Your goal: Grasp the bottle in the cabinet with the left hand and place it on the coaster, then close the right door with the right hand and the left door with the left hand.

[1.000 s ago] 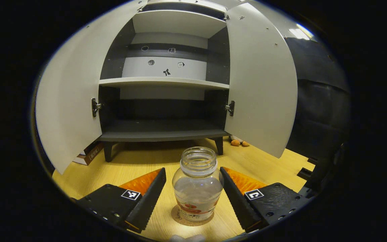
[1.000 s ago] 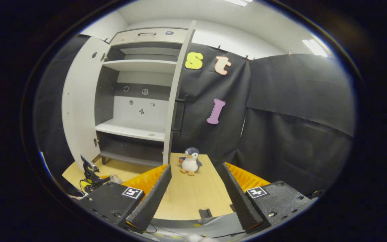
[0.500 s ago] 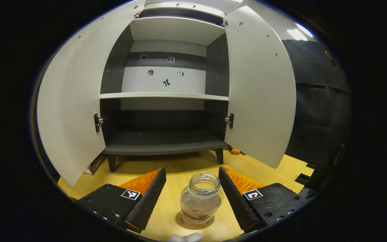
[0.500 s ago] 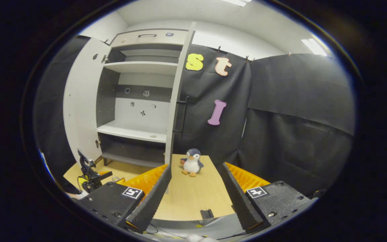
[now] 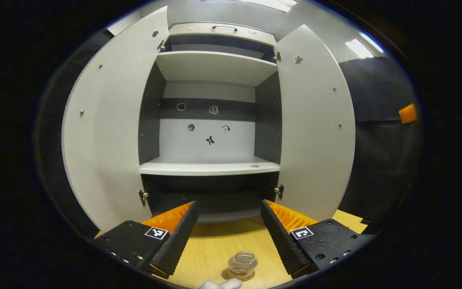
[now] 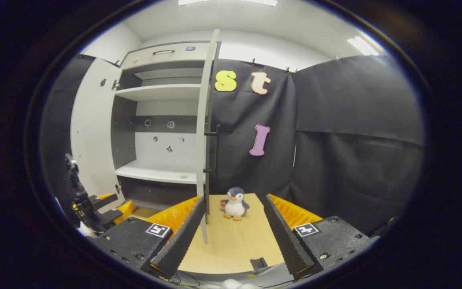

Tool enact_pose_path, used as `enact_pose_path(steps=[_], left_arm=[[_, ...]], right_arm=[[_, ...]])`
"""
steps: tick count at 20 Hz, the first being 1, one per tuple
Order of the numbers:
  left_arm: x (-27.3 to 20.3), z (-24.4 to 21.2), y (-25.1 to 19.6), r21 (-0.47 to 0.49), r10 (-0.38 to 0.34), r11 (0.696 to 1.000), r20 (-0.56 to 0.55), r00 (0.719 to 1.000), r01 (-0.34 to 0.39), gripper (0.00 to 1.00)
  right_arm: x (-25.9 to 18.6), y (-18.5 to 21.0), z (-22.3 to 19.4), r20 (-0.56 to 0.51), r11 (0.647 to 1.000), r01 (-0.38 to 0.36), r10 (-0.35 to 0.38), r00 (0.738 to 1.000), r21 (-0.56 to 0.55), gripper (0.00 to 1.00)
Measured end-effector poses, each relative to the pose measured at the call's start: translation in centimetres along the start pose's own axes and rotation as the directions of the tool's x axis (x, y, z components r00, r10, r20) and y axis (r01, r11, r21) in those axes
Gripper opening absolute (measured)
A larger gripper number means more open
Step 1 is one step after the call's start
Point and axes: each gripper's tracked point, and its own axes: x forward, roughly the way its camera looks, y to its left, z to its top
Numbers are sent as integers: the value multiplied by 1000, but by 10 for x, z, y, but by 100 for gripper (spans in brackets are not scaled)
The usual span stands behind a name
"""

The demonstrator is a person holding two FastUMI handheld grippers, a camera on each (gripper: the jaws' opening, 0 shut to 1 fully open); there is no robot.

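Although the bottle point(image 5: 242, 263) is already set upright on the coaster point(image 5: 231, 276) on the bench point(image 5: 215, 249), both cabinet doors are seen wide open, so the risk is judged to lie in the closings yet to be done. In the left gripper view, the left door point(image 5: 106, 132) is seen swung far out at the left, and the left claw point(image 5: 227, 228) is held spread and empty above the bottle; if that claw were swept low toward the door, the glass could be knocked off the coaster. Further right, the right door point(image 6: 203, 132) is seen edge-on in the right gripper view, with its dark handle point(image 6: 215, 148) on the outer face and the toy penguin point(image 6: 235, 203) standing near its foot. The right claw point(image 6: 233, 237) is likewise spread and empty, well short of the door; a push landed on the thin edge could slip off, and a hard swing could make the door slam and bounce back open.
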Motion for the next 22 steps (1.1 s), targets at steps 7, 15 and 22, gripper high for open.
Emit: enact_pose_path(steps=[7, 15, 22], left_arm=[[-36, 85, 30, 81, 143, 986, 39, 989, -146, 95], [-74, 116, 34, 100, 316, 943, 33, 948, -318, 95], [-104, 121, 38, 71, 400, 913, 38, 916, -401, 96]], right_arm=[[93, -39, 19, 30, 997, -48, 46, 998, 61, 98], [184, -17, 44, 32, 964, -249, 248, 968, 90, 97], [187, 3, 49, 25, 943, -323, 323, 946, 79, 96]])
